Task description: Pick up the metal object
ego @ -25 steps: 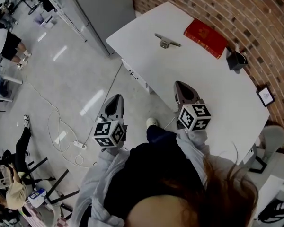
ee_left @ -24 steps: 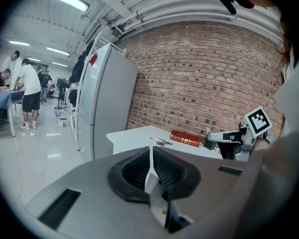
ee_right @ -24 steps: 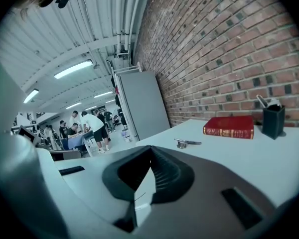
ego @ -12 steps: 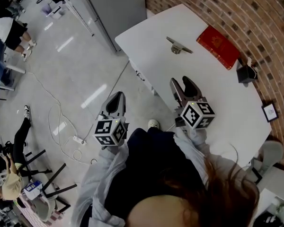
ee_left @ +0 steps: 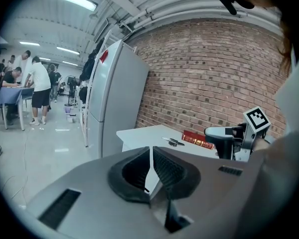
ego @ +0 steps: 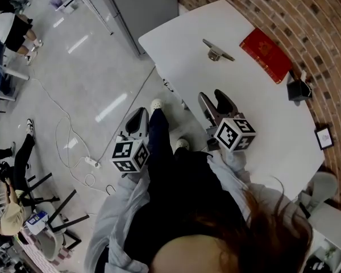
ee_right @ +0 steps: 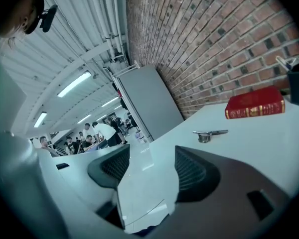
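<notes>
My right claw has just been opening wide, empty, facing the metal object; my left claw is hanging closed.

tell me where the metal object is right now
In the head view the metal object lies at the far end of the white table, just left of the red book.

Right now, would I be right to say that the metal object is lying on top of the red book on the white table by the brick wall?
Not quite: the metal object is not on top of the red book. It lies on the bare white table beside the book, apart from it, as the head view shows. The rest holds: book and table are by the brick wall.
</notes>
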Available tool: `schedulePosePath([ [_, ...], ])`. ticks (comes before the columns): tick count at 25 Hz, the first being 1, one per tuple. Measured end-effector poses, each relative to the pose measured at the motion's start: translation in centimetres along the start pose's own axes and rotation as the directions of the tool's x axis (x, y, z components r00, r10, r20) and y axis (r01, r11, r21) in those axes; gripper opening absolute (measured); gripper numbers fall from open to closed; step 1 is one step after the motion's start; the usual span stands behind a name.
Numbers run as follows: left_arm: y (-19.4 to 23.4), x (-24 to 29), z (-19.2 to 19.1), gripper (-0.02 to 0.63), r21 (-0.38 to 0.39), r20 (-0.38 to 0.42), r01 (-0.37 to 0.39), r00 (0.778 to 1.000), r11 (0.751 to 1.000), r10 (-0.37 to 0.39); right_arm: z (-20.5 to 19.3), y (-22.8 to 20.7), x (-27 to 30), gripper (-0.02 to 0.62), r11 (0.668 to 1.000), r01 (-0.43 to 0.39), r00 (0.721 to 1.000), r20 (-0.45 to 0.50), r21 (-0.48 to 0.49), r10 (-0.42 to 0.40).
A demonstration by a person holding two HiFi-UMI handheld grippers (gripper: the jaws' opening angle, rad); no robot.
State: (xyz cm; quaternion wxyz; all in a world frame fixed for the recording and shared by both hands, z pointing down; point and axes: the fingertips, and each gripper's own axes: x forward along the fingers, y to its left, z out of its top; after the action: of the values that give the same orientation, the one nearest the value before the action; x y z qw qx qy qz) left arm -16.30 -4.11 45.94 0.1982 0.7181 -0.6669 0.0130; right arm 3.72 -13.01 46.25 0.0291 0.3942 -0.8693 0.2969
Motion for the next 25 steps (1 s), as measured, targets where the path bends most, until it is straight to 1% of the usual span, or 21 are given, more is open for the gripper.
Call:
schedulePosePath([
  [3,0.1,1.4,0.7,0.034,0.012,-0.009,0.019,1.0,1.0,-0.019,0.6,-0.5,0.7,0.279,1.0,0.015,1.0,0.008,0.016,-0.015],
  [6,0.1,3.6,1.7,0.034,0.018,-0.023,0.054,0.998,0.998,-0.054,1.4,-1.3,1.8,0.279,0.999,0.038,0.999,0.019,0.034,-0.039],
  [10,0.9,8.0,3.0,0.034,0.023,-0.041,0.109,0.993,0.994,-0.108,2.4,-2.7,3.9,0.279,0.994,0.079,0.996,0.042,0.07,-0.082],
  [13,1.4,11.9,4.2,0.034,0.031,-0.072,0.166,0.984,0.986,-0.164,3.3,-4.0,5.7,0.279,0.986,0.123,0.989,0.063,0.115,-0.131],
  [17,1.6,16.7,5.9,0.034,0.056,-0.131,0.273,0.955,0.96,-0.264,4.9,-5.5,7.9,0.279,0.965,0.194,0.973,0.096,0.174,-0.212],
  [21,2.3,20.7,7.5,0.034,0.065,-0.16,0.327,0.936,0.943,-0.313,6.8,-6.5,10.2,0.278,0.949,0.223,0.959,0.127,0.223,-0.255],
  [22,2.3,21.5,7.9,0.034,0.067,-0.17,0.348,0.928,0.935,-0.333,7.1,-6.7,10.4,0.276,0.942,0.238,0.952,0.134,0.238,-0.274],
  [25,2.5,23.9,8.8,0.034,0.074,-0.207,0.423,0.893,0.903,-0.401,7.7,-7.0,11.0,0.276,0.912,0.287,0.926,0.158,0.292,-0.342],
])
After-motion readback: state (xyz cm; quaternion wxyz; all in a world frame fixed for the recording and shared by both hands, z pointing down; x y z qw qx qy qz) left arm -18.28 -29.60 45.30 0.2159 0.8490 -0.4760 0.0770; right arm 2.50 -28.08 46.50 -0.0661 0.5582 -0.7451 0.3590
